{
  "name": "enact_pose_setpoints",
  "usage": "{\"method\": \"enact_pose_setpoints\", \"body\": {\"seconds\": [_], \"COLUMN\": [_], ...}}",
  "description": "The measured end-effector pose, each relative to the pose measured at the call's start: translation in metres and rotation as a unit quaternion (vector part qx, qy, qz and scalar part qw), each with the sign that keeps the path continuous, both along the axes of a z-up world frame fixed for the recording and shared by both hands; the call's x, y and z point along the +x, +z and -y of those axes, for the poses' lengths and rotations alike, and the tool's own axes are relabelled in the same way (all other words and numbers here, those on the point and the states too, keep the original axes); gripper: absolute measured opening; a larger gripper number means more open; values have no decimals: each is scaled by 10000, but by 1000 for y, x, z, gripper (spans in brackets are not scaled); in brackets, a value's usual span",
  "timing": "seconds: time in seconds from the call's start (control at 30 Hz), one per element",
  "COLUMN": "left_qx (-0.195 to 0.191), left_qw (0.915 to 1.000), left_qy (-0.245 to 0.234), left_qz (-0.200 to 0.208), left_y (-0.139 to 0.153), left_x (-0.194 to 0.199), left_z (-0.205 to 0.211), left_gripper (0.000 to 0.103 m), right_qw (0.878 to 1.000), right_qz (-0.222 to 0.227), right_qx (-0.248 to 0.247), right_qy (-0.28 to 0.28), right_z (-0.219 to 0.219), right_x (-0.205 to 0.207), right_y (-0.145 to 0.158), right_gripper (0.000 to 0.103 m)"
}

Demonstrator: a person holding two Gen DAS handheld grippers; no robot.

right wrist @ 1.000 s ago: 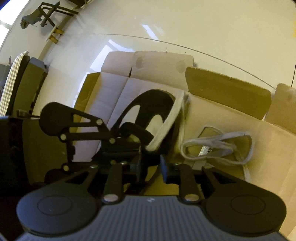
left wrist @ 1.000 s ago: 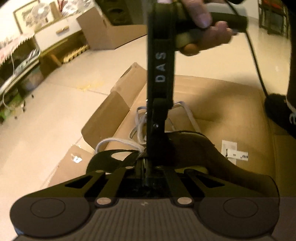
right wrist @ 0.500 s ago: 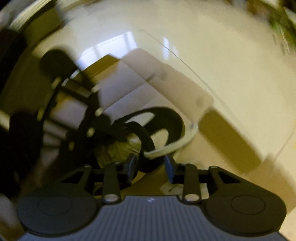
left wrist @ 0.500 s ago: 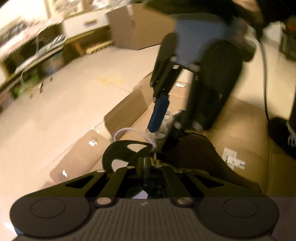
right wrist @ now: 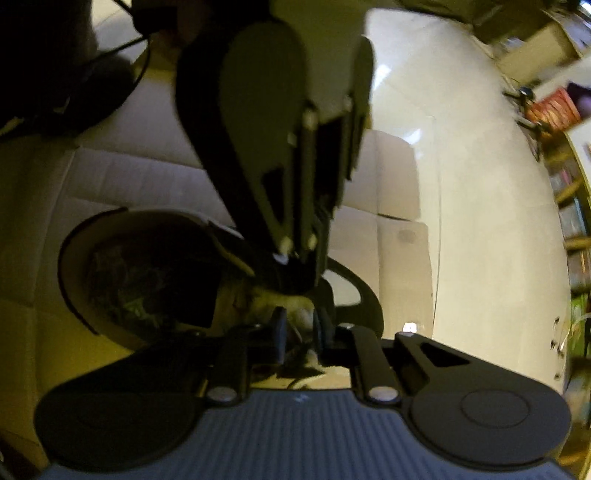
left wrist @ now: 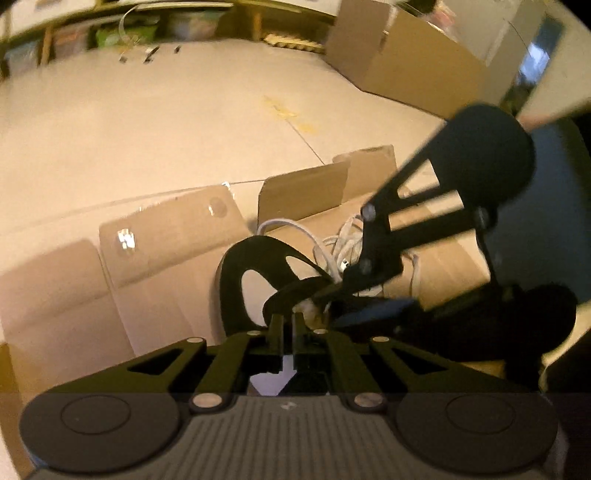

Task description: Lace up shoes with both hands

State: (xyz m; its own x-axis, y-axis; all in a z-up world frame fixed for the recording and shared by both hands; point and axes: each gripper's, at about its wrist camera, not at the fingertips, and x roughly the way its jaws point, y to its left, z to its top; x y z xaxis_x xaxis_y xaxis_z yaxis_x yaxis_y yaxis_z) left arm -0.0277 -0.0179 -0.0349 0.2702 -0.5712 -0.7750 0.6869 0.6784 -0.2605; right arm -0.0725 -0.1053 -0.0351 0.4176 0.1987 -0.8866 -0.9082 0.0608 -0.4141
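Observation:
A black shoe (left wrist: 240, 280) lies on flattened cardboard (left wrist: 166, 240), and its dark opening (right wrist: 147, 280) shows in the right wrist view. A loose bunch of white lace (left wrist: 340, 240) lies behind it. My left gripper (left wrist: 289, 320) is shut at the shoe's eyelet flap, with a pale bit of lace at its tips. It comes down from above in the right wrist view (right wrist: 293, 280). My right gripper (right wrist: 300, 328) sits just under those tips. Its jaws are closing, with the pale lace between them. It reaches in from the upper right in the left wrist view (left wrist: 328, 295).
Pale floor (left wrist: 166, 110) surrounds the cardboard. A closed carton (left wrist: 399, 62) stands at the back, with low shelves (left wrist: 110, 33) along the wall. More shelving (right wrist: 569, 206) lines the right. A dark cable (right wrist: 122, 44) and a person's dark clothing hang at top left.
Both grippers have rolled and swung together over the shoe. The right one, beside the lace before, now has its narrowed jaws around the lace under the left tips.

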Motion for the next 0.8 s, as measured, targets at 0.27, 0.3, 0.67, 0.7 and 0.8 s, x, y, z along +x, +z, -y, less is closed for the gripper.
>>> {"method": "enact_pose_setpoints", "body": {"seconds": [0.27,0.3,0.67,0.7,0.8], "left_qx": [110,115,35,-8,15], "left_qw": [9998,9997,10000,10000,10000], "left_qy": [-145,-170,-63,-25,-3], "left_qz": [111,137,44,-2,0], "left_y": [-4,-4,-13,-15,-18], "left_x": [-4,-5,-2,-1,-1], "left_z": [4,6,6,4,5], "left_gripper": [6,6,6,6,6], "right_qw": [9938,9927,9940,9904,9486], "right_qz": [102,182,521,316,-763], "right_qx": [-1091,-1158,227,498,1536], "right_qy": [209,267,-937,-1248,-2660], "right_z": [-13,-11,13,17,39], "right_x": [-3,-5,5,13,55], "right_y": [-20,-22,-26,-22,-9], "right_gripper": [13,13,2,2,2]}}
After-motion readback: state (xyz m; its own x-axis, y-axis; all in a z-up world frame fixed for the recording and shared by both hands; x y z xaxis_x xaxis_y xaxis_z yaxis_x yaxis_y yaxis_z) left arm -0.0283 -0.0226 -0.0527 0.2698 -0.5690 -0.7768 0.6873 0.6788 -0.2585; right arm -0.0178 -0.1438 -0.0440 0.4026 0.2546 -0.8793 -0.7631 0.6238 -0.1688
